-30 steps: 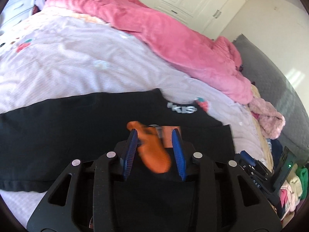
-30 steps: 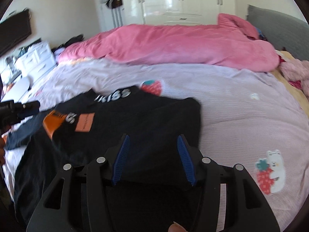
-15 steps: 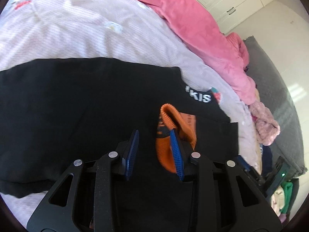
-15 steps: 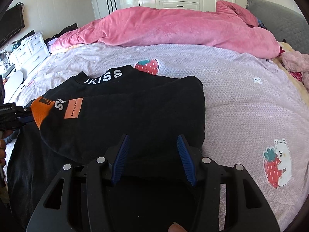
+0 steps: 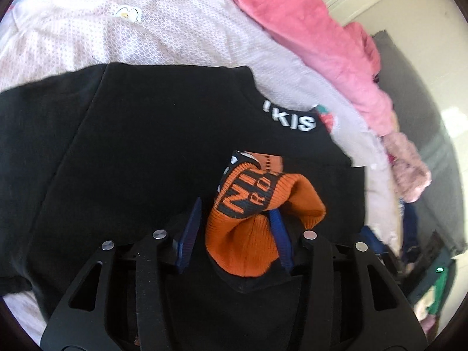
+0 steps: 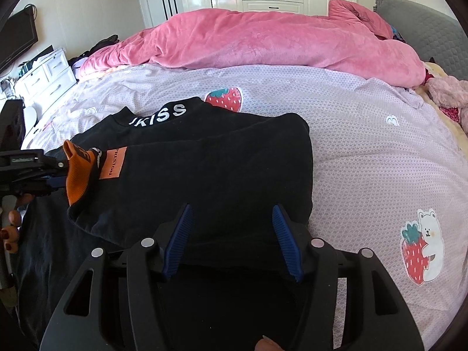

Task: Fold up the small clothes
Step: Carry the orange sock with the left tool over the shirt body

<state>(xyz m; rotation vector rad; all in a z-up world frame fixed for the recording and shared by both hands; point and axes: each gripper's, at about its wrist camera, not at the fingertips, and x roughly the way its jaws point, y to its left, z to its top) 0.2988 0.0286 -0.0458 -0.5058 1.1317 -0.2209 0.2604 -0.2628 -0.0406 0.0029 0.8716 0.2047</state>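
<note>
A black sweatshirt [image 5: 152, 134] with white collar lettering lies on the bed, its right side folded over the body [image 6: 222, 175]. Its orange ribbed sleeve cuff [image 5: 257, 219] sits between my left gripper's [image 5: 237, 219] blue fingers, which stand apart; the cuff rests against the right finger. In the right wrist view the cuff [image 6: 77, 175] and the left gripper [image 6: 44, 175] show at the left edge. My right gripper [image 6: 231, 228] is open and empty, just above the sweatshirt's near edge.
A lilac strawberry-print bedsheet [image 6: 365, 161] covers the bed. A pink duvet [image 6: 263, 44] is heaped along the far side. A grey headboard [image 6: 433, 41] and pink plush items [image 6: 447, 93] are at the right. White drawers [image 6: 44, 82] stand at the left.
My left gripper has opened wider and tilted down toward the sweatshirt, the orange cuff still between its fingers. The right gripper has stayed open and nearly still.
</note>
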